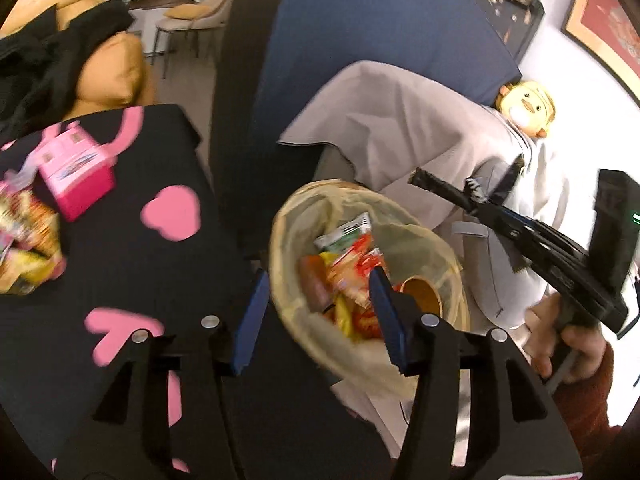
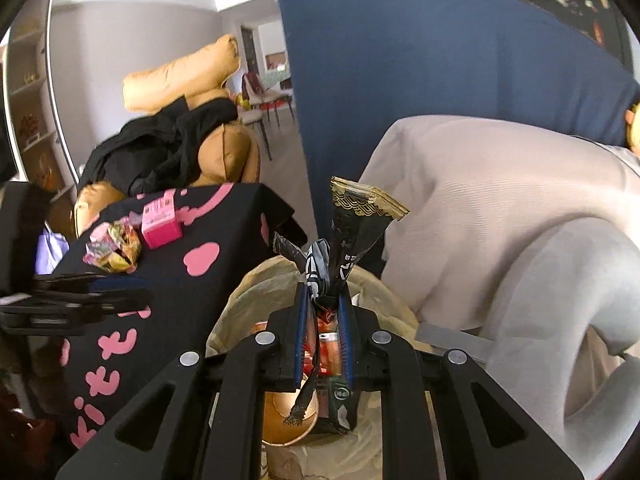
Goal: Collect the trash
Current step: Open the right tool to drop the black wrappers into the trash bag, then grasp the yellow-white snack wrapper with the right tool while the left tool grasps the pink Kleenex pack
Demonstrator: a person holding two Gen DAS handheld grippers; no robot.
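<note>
A bin lined with a yellowish bag (image 1: 436, 248) stands beside the black table and holds several colourful wrappers (image 1: 348, 272) and a brown paper cup (image 1: 422, 298). My left gripper (image 1: 320, 300) is open and empty just above the bin's near rim. My right gripper (image 2: 324, 312) is shut on a black snack wrapper (image 2: 356, 224) with a gold pattern, held above the bin (image 2: 248, 292). It also shows in the left wrist view (image 1: 460, 192), at the right. On the table lie a pink box (image 1: 76, 176) and crumpled wrappers (image 1: 28, 240), also seen from the right wrist (image 2: 116, 246).
The table has a black cloth with pink shapes (image 1: 172, 216). A grey-covered sofa (image 2: 500, 220) stands right of the bin, with a blue panel (image 2: 420, 60) behind. An orange armchair with black clothing (image 2: 172, 152) is beyond the table. A yellow plush toy (image 1: 528, 108) sits on the sofa.
</note>
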